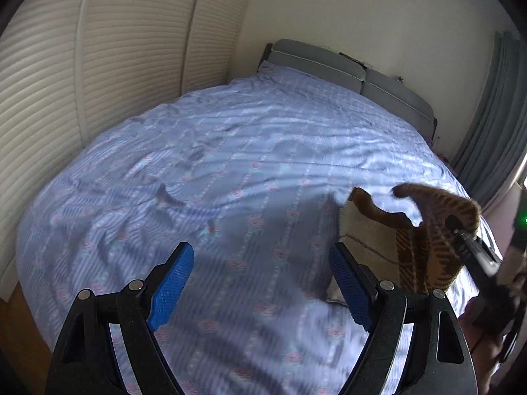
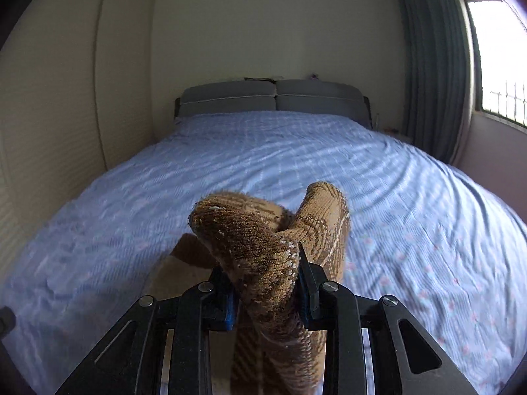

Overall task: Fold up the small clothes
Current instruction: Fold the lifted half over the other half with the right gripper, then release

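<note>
A brown knitted garment (image 2: 263,256) with a checked pattern is clamped between the blue pads of my right gripper (image 2: 266,283), which holds it lifted above the bed. In the left wrist view the same garment (image 1: 428,230) hangs at the right, with the right gripper (image 1: 461,233) pinching its upper edge. My left gripper (image 1: 263,276) is open and empty, its blue pads (image 1: 171,293) wide apart above the blue bedspread (image 1: 230,164), to the left of the garment.
A tan piece of cloth (image 1: 369,240) lies on the bed under the hanging garment. A grey headboard (image 2: 273,98) stands at the far end. White slatted wardrobe doors (image 1: 82,82) run along the left, a grey curtain (image 2: 434,65) and window at the right.
</note>
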Available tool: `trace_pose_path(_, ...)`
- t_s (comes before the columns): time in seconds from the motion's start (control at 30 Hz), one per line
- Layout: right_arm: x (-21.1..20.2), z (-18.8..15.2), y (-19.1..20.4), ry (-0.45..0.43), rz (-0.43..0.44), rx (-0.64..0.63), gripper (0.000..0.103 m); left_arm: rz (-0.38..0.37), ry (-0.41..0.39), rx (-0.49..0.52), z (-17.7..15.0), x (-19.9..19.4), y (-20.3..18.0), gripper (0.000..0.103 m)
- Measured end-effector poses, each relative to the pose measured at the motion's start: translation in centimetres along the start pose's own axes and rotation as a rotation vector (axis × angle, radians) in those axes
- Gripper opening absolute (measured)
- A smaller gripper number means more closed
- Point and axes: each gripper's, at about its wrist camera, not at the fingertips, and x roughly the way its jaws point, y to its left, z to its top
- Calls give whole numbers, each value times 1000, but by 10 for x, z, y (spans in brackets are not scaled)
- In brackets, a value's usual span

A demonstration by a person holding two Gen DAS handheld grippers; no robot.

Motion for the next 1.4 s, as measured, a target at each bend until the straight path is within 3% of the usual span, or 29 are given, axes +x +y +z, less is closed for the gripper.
trace_pose_path(0.2,21,-52,96,76,-7,-379,29,31,4,-65,-1,-1,49,84)
trace_pose_path(0.3,25,-83,116,128,-6,-499,30,36,10,-94,-3,2,67,84)
trace_pose_path(0.43,20,-105,126,104,-36,-607,30,28,29,-111,-7,8,76,84)
trace_pose_path(0.6,12,-90,117,114,-9,-528,41,0,51,-71,-9,10,67,84)
trace_pose_path(0.8,-7,-78,104,119,66,-417,47,-41,42,-9,-2,7,44,84)
trace_pose_path(1.0,-45,-73,57,102,161,-228,56,-147,49,75,15,17,1,84)
trace_pose_path(1.4,-33,-50,-59,107,7,87,58,-356,179,185,48,111,-122,82)
